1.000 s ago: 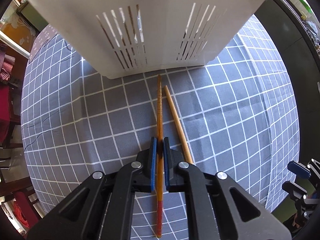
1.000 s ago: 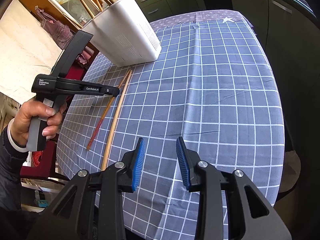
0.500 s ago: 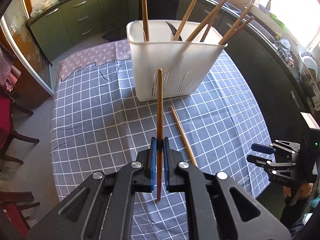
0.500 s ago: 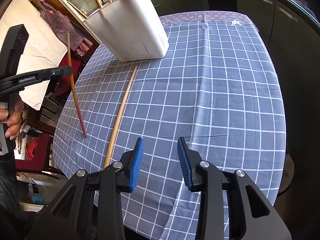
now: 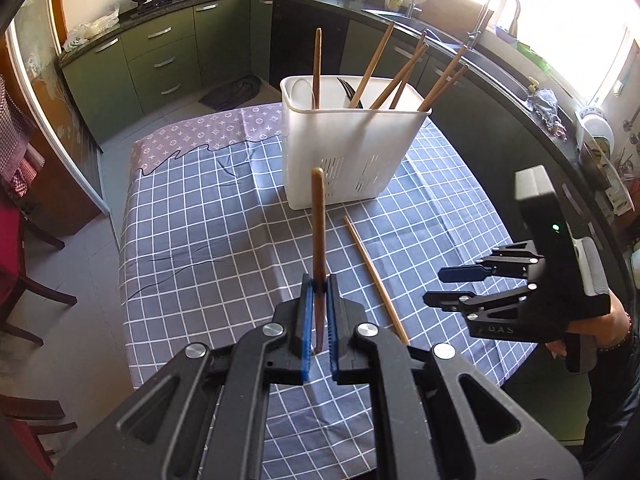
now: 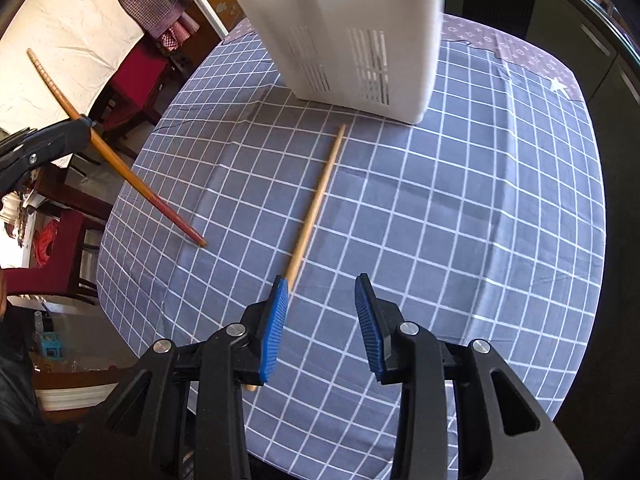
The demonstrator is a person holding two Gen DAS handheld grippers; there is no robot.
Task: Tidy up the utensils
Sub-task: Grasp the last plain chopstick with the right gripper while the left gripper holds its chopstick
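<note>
The left gripper [image 5: 319,312] has its jaws clenched on a dark chopstick [image 5: 318,236], raised ahead toward the white holder [image 5: 352,160] for dropping in, while the right gripper [image 6: 322,328], jaws parted and empty, hangs over the pale chopstick [image 6: 316,204] lying on the worktop [image 6: 460,220] just beside its left jaw.

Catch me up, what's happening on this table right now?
A person with a handheld claw in each hand is sorting chopsticks into the white utensil holder. The left claw is shut on a dark chopstick, held clear of the checked tablecloth. The right claw is open and empty, hovering near the end of a lighter chopstick lying flat in front of the holder. Several chopsticks already stand in the holder.
</note>
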